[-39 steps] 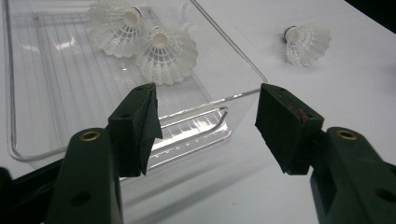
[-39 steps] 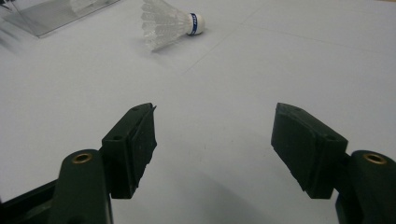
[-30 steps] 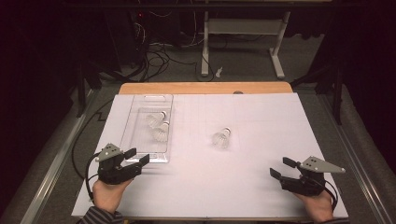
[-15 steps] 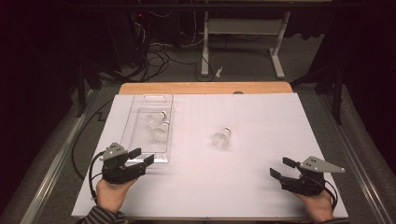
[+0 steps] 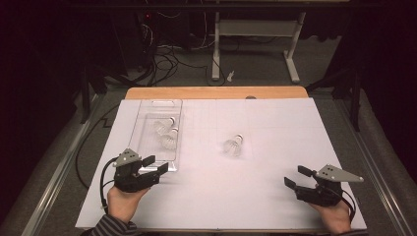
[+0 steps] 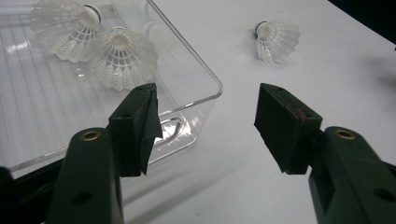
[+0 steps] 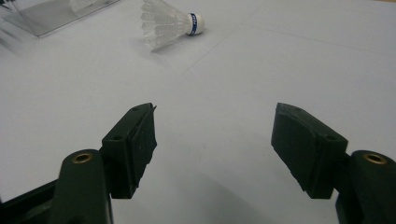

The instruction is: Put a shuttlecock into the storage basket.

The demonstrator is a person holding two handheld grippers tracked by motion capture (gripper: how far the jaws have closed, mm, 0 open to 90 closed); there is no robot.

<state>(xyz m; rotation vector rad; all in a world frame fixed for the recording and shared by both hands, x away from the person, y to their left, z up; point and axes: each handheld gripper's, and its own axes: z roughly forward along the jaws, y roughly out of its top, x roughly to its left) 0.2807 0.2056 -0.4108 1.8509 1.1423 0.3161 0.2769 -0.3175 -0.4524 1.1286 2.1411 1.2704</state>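
One shuttlecock (image 5: 232, 146) lies loose mid-worktop, apart from the tray (image 5: 147, 110) near the left edge, which holds two. Both claws sit wide open and empty at the near edge, left claw (image 5: 153, 165) by the tray's corner, right claw (image 5: 295, 176) facing the stray, likely its next pick.

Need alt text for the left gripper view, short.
The left gripper has its two black jaws open and empty over the near corner of a clear plastic tray. Two white shuttlecocks lie inside the tray, and a third shuttlecock lies on the white table beyond.
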